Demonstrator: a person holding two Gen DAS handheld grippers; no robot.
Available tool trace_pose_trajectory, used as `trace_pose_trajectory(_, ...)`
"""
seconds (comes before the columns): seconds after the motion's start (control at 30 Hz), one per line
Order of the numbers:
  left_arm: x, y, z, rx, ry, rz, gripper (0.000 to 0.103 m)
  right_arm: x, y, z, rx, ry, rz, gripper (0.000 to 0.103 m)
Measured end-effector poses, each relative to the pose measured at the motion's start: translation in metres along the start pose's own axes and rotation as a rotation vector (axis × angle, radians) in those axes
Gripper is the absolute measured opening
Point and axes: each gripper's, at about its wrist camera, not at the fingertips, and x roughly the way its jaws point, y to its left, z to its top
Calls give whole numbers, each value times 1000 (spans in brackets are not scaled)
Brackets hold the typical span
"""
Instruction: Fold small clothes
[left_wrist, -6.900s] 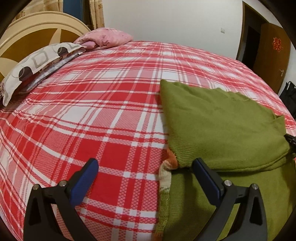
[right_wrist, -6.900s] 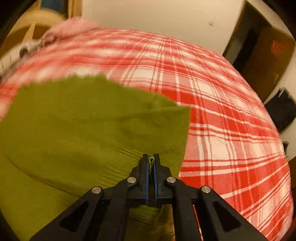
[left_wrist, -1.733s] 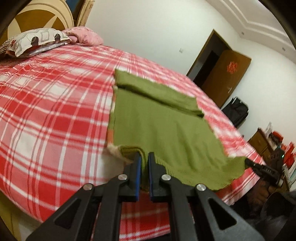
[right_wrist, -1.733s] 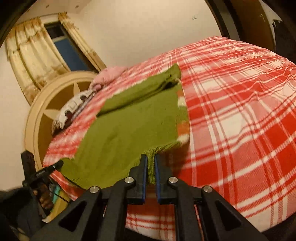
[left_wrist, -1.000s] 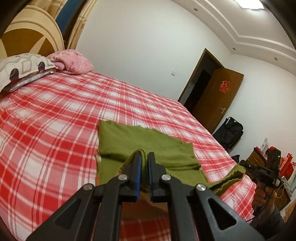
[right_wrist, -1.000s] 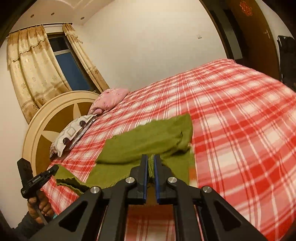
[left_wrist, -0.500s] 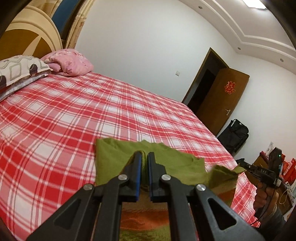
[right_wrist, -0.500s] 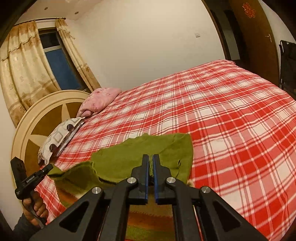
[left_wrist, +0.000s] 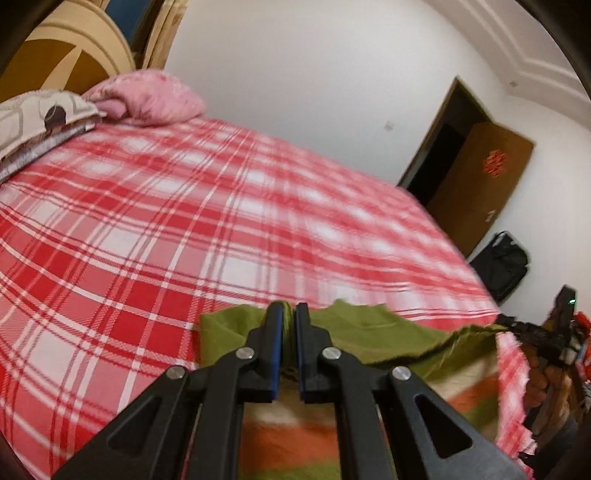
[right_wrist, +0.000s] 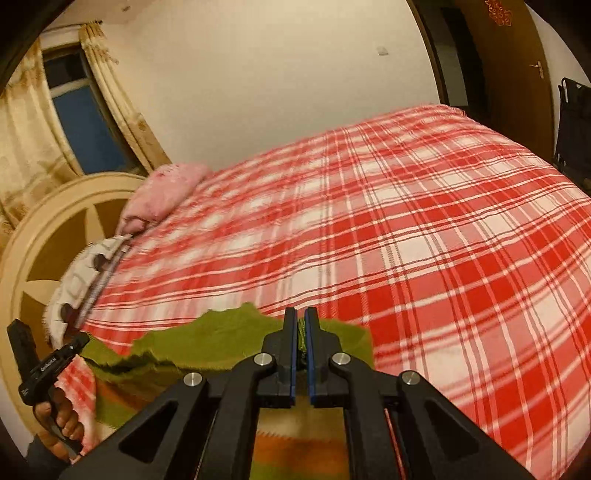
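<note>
A green knitted sweater (left_wrist: 365, 332) with orange and cream stripes on its underside lies across the near edge of a red and white plaid bed (left_wrist: 229, 229). My left gripper (left_wrist: 289, 314) is shut on one corner of its hem and holds it lifted over the garment. My right gripper (right_wrist: 301, 321) is shut on the other hem corner of the sweater (right_wrist: 221, 339), at about the same height. The striped underside (right_wrist: 288, 446) hangs below the fingers. Each gripper shows at the edge of the other's view.
Pillows, one pink (left_wrist: 151, 99) and one patterned (left_wrist: 40, 118), lie at the round headboard (right_wrist: 55, 229). A brown door (left_wrist: 484, 184) and a black bag (left_wrist: 502, 266) stand past the bed's far side. Curtains (right_wrist: 22, 133) frame a window.
Both grippers have carried the hem up and forward over the sweater toward the far end. The striped underside now shows and less green cloth is visible ahead.
</note>
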Motion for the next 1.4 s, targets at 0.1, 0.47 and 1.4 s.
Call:
trace_pose_trajectory(0.1,22,10,3,-20,16,40,6,37,-9,2,2,41,-40,3)
trace_pose_trajectory(0.47,-8,4,-19,18,37,30,22,61,-28,-18,-50,75,-81,65)
trace_pose_trajectory(1.4,-29,22,-102,118,152,261,72,-46,-25,-161,-21,220,-46,65)
